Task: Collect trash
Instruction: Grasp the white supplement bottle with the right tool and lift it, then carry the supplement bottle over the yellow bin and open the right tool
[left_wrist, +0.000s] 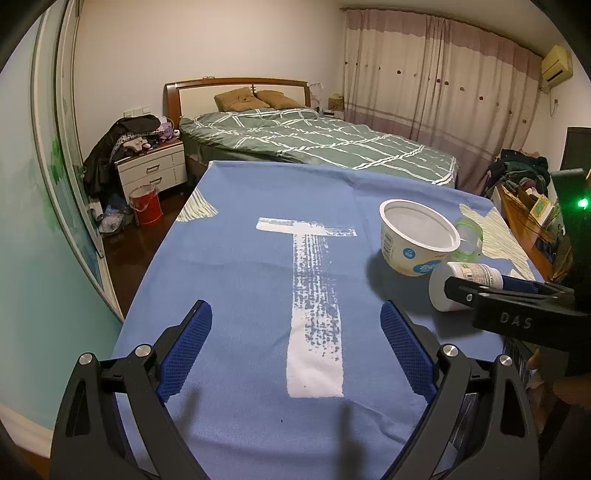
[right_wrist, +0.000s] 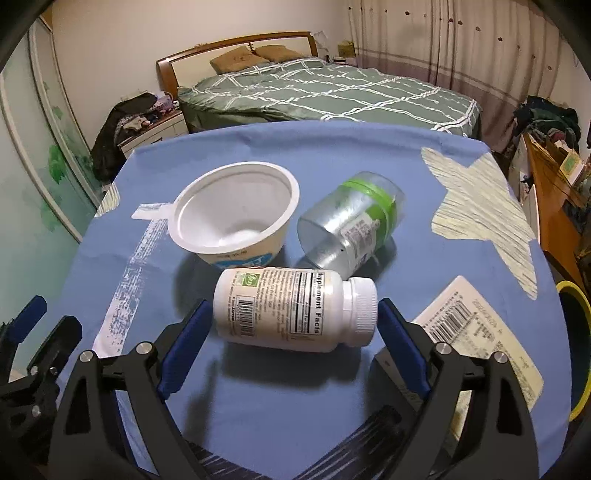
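Table draped in a blue cloth (left_wrist: 236, 280) with white printed marks; bed (left_wrist: 317, 144) behind it, curtains (left_wrist: 436, 74) along the far wall.

Left gripper (left_wrist: 295, 350): fingers spread wide, nothing between them. It hangs over the bare middle of the cloth, above the white T-shaped print. Well apart from all the trash, which sits off to its right.

Right gripper (right_wrist: 293, 339): fingers released, spread to either side of the bottle (right_wrist: 291, 310). The bottle is white, lying on its side, cap toward the right finger, base toward the left finger. The blue pads (right_wrist: 184, 347) flank both ends; whether they touch the bottle, cannot tell from the right wrist view. In the left wrist view the bottle (left_wrist: 469, 280) shows partly hidden behind the right gripper's (left_wrist: 491, 295) black finger.

Other trash on the cloth, all at the right side of the table:
- Cup (right_wrist: 236, 218), white, upright, open top, blue label on the side; just beyond the bottle, near or touching it.
- Jar (right_wrist: 351, 225), clear with green lid, lying tilted on its side, just right of the cup and beyond the bottle.
- Box (right_wrist: 480, 332), flat, white, barcode label facing up, right of the right gripper, partly under its right finger.

A yellow-rimmed bin (right_wrist: 576, 350) sits at the right edge of the right wrist view, off the table. A red bucket (left_wrist: 146, 205) stands on the floor by the nightstand (left_wrist: 151, 170).
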